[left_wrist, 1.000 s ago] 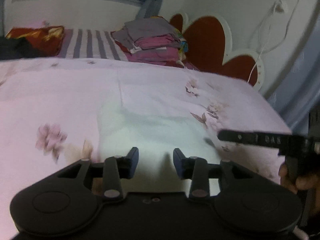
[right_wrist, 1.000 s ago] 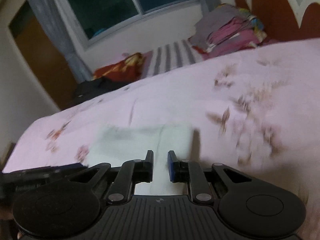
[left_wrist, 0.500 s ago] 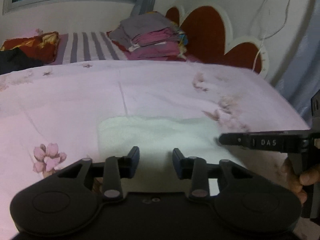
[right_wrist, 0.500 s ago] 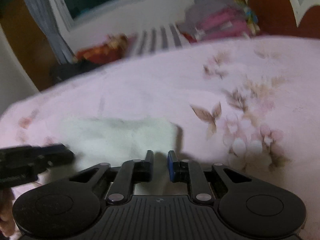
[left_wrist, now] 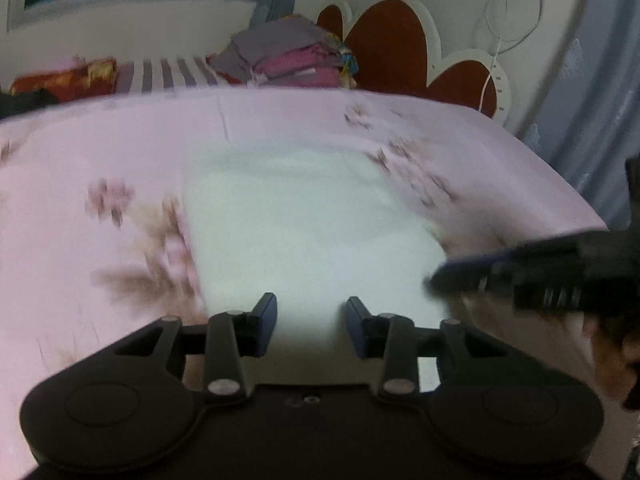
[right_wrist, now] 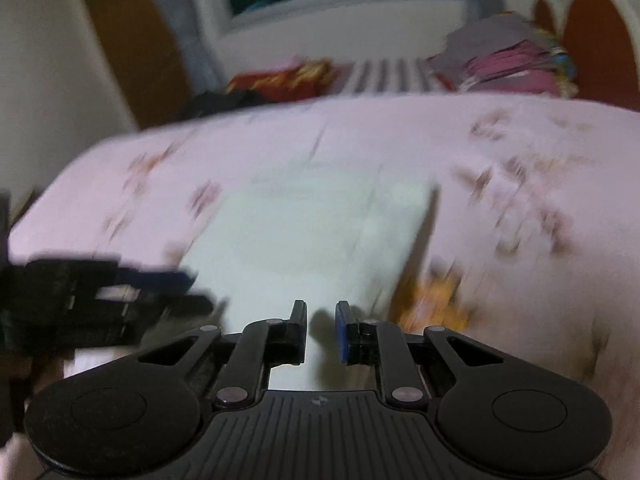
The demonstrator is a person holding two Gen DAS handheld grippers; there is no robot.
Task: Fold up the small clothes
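Note:
A small white cloth (left_wrist: 304, 220) lies flat on the pink flowered bedsheet (left_wrist: 100, 152); it also shows in the right wrist view (right_wrist: 308, 236). My left gripper (left_wrist: 312, 328) is open and empty, just above the cloth's near edge. My right gripper (right_wrist: 321, 330) is open by a narrow gap and empty, over the cloth's near right part. The right gripper shows at the right of the left wrist view (left_wrist: 532, 272), by the cloth's right corner. The left gripper shows at the left of the right wrist view (right_wrist: 104, 300). Both views are blurred.
A stack of folded clothes (left_wrist: 292, 60) sits at the head of the bed beside a red and white headboard (left_wrist: 388, 48). A striped pillow (left_wrist: 168, 74) and a red cushion (left_wrist: 64, 80) lie at the far left. The bed's right edge (left_wrist: 568, 196) drops off.
Both grippers have moved forward and lower over the cloth, which now looks larger and nearer. The right gripper's jaws have opened slightly. The cloth stays flat.

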